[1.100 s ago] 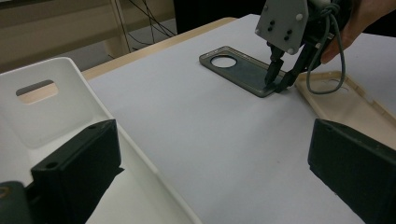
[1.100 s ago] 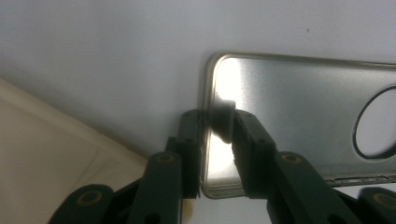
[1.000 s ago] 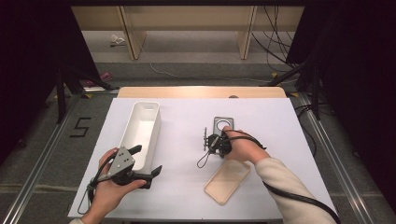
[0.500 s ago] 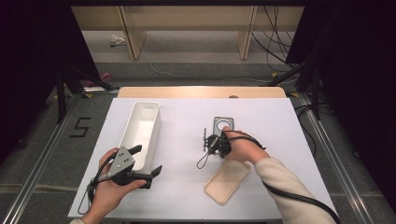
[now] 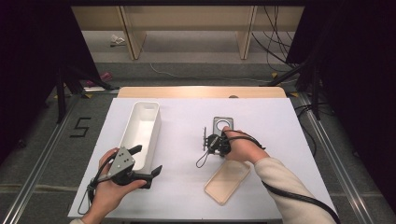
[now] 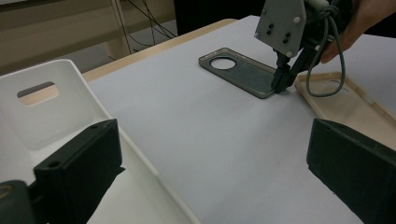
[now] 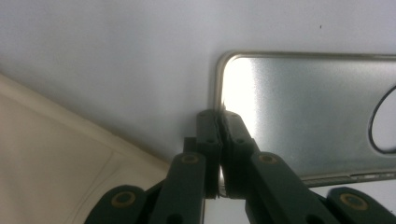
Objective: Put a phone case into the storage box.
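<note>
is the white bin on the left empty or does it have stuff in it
Empty, as far as it shows: the white bin has a bare white floor in the high view, and both phone cases lie outside it on the table.

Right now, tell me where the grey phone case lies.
In the high view, the grey phone case lies flat right of centre, its near edge pinched by the right claw, beyond the beige case.
</note>
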A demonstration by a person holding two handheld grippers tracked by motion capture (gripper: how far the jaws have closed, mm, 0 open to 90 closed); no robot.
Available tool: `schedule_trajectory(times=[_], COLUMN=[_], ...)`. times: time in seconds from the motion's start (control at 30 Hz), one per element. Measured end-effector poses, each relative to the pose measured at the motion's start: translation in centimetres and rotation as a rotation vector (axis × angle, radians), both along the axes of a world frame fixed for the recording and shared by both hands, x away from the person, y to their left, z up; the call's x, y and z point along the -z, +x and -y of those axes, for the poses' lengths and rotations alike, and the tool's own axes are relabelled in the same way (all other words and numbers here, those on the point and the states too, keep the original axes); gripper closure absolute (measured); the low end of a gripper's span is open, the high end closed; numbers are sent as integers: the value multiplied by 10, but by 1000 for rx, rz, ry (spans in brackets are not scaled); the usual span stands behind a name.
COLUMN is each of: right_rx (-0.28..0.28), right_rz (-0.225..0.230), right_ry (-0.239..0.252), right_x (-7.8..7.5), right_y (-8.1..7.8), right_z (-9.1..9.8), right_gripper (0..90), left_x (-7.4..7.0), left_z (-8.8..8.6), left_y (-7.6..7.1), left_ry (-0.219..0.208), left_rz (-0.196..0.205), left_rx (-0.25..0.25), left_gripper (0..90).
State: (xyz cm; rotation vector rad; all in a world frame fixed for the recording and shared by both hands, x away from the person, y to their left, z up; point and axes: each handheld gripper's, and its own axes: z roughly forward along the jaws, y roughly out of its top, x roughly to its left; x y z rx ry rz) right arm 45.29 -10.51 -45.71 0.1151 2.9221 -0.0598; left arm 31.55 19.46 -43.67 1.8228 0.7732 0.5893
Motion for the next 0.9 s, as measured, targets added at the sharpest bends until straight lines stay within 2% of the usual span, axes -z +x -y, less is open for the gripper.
schedule_trajectory(times=[0.37,0.7,0.9], right_rx=[3,0,4], right_rz=[13,60,105], right_ry=[23,89,167], right_x=[0,-13,-28], right_y=[-3,-7,-12], right_z=[3,11,18], right_gripper=[886,888,888], left_x=[0,0,0], left_z=[0,0,0], left_y=[0,0,0], left_ry=[-7,-11,-11], left_rz=[0,-2,0], left_rx=[2,3,-1], left_gripper=[33,40,46])
